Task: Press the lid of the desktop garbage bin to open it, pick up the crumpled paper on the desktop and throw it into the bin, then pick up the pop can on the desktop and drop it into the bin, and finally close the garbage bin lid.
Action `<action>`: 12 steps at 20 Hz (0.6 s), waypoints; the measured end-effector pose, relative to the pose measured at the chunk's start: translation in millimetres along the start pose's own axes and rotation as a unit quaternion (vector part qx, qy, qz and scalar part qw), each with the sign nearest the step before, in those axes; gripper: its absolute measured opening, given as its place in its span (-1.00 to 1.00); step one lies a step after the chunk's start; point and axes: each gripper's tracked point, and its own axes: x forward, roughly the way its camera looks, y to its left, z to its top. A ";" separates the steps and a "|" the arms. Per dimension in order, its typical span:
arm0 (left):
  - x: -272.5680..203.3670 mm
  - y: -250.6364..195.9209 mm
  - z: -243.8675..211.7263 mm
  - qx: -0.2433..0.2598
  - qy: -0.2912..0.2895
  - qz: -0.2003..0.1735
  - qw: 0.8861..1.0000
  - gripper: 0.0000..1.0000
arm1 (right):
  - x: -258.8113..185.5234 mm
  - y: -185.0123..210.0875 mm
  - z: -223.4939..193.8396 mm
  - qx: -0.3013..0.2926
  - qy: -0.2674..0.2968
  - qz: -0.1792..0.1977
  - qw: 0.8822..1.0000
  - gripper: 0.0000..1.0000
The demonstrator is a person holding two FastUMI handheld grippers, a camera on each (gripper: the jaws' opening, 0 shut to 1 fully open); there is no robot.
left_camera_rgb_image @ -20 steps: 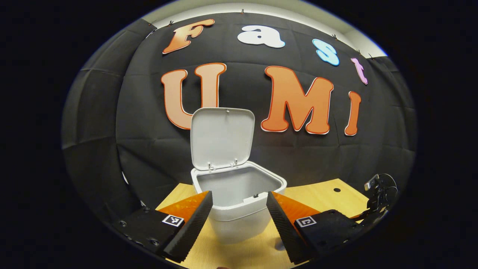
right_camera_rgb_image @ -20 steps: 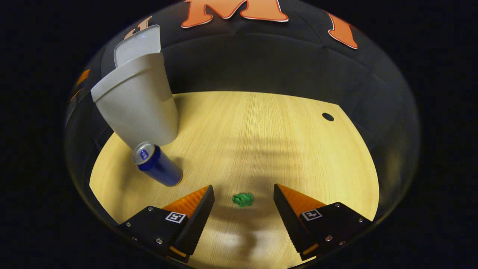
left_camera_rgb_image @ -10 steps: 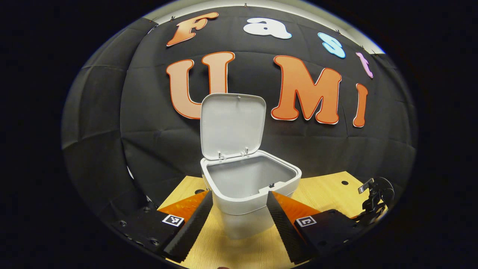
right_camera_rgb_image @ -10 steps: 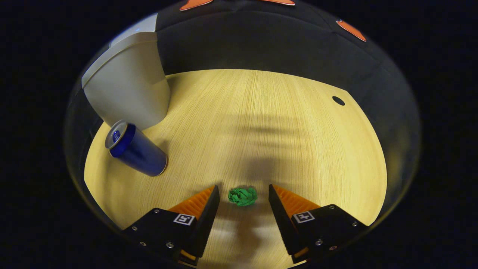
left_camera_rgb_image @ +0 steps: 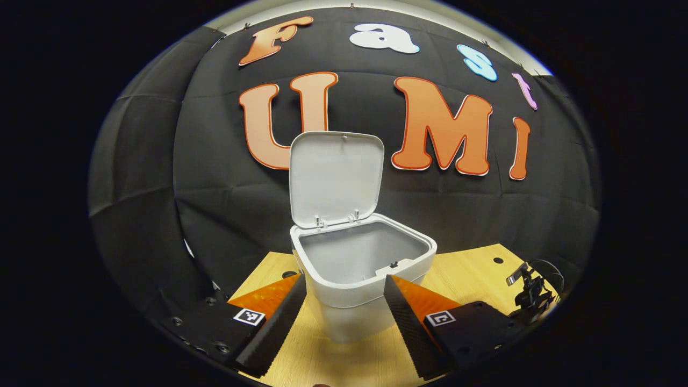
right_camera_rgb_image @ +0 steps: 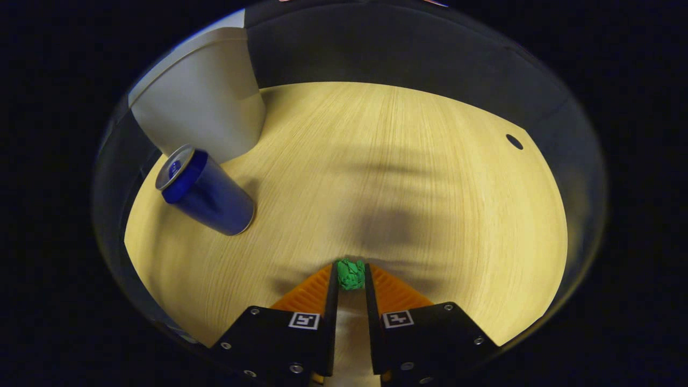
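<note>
Bin (left_camera_rgb_image: 365,290): one white plastic unit stands on the wooden counter (right_camera_rgb_image: 419,177) near the black cloth wall. Its lid (left_camera_rgb_image: 336,177) is hinged at the rear edge and stands upright, fully open. In the left gripper view the visible part of the interior is bare grey wall; the bottom is out of sight.

Left claw (left_camera_rgb_image: 344,322): fingers spread wide, holding nothing. It sits just in front of the bin, with the bin's front wall showing between the fingers. Whether the fingers touch the bin cannot be told.

Right claw (right_camera_rgb_image: 350,293): fingers drawn close together, pinching the crumpled paper (right_camera_rgb_image: 350,273) at the fingertips. The paper is one small green wad, low over the counter; whether it rests on the surface cannot be told.

Can (right_camera_rgb_image: 207,191): one blue can with a silver top, standing on the counter just in front of the bin's side wall, well to the left of the paper in the right gripper view.

Counts: one bin, one lid, one paper wad, one can.

Open room: the counter beyond the right claw is broad bare wood up to the cloth wall. One small dark hole (right_camera_rgb_image: 514,142) lies near the far right edge. In the left gripper view the other gripper (left_camera_rgb_image: 529,293) is seen at the far right.
</note>
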 end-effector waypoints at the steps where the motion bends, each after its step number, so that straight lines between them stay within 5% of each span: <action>1: 0.6 -1.2 -2.2 -0.001 0.002 -0.001 1.000 0.85 | -1.1 -1.6 2.1 0.004 -0.005 -0.001 1.000 -0.52; 5: -3.1 -2.0 -1.0 -0.001 -0.001 -0.001 1.000 0.85 | -0.3 -0.7 1.6 0.010 -0.006 -0.007 1.000 -0.88; 12: -15.9 -3.2 8.0 0.000 -0.011 -0.001 1.000 0.86 | -5.1 -0.1 15.3 0.019 -0.042 -0.006 0.999 -0.92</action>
